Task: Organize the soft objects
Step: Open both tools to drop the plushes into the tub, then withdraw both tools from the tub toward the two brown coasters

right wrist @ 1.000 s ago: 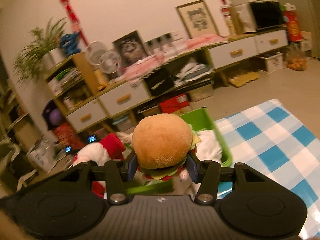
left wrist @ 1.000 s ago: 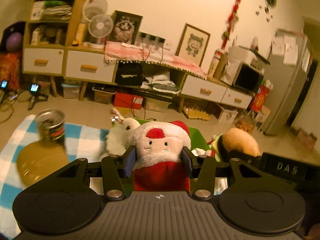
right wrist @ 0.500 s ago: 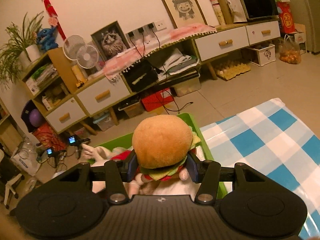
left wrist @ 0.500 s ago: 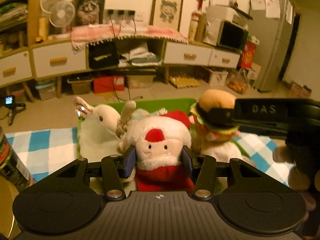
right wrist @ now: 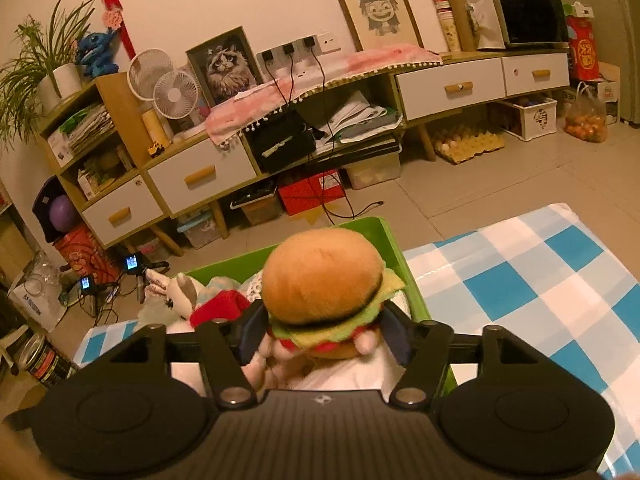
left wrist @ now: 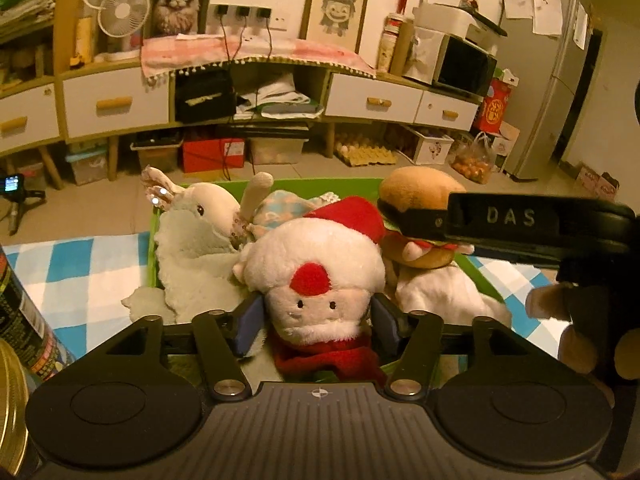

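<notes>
A green bin (left wrist: 153,236) on the blue checked tablecloth holds a white rabbit plush (left wrist: 192,240) and other soft toys. My left gripper (left wrist: 316,322) has opened; a Santa plush (left wrist: 316,276) rests loose between its fingers in the bin. My right gripper (right wrist: 324,332) has opened too, its fingers standing off a burger plush (right wrist: 324,280) that sits on a white plush in the bin (right wrist: 404,264). In the left wrist view the burger (left wrist: 416,192) is right of Santa, with the right gripper's finger across it.
A dark can (left wrist: 20,320) and a gold lid (left wrist: 12,408) stand at the left on the checked cloth (right wrist: 540,280). Beyond the table are a low cabinet (left wrist: 116,104), boxes on the floor and a fridge (left wrist: 560,80).
Both grippers lowered their plush toys into the green bin and their jaws spread. Santa and the burger now sit lower among the other toys.
</notes>
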The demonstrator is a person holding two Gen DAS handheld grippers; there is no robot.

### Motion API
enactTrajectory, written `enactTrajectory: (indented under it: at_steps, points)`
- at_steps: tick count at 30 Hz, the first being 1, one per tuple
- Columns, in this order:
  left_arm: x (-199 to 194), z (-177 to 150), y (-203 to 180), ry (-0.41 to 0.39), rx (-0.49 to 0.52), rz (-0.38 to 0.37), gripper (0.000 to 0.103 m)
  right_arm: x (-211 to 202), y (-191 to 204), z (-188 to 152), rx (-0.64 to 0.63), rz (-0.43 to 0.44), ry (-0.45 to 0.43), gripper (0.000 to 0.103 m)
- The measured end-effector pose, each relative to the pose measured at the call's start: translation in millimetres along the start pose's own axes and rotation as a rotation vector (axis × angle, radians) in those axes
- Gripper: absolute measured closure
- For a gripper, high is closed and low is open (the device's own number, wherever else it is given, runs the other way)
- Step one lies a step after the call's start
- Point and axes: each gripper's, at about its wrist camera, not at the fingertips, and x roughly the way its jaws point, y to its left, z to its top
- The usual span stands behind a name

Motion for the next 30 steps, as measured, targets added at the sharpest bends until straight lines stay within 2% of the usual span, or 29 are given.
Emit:
enactTrajectory:
  at_steps: [3, 7, 17, 30]
  points:
    - [-5.1, 2.2, -4.7, -0.009, 0.005, 0.015, 0.031, -7.8, -0.5, 1.4, 0.011, 0.001, -0.003, 0.061]
    - [-15.9, 4.0, -8.9, -0.019, 0.010, 0.034, 0.022, -23.3, -1.0, 3.9, 0.023, 0.008, -0.013, 0.054]
    - [-51.7, 1.7, -13.4, -0.036, -0.013, 0.087, 0.010, -61.0, -4.4, -1.3, 0.033, -0.008, -0.008, 0.052]
    - [-95.7, -15.7, -0.9, -0.035, -0.081, 0.131, 0.005, -115.9, -14.2, -17.3, 0.019, -0.012, -0.004, 0.050]
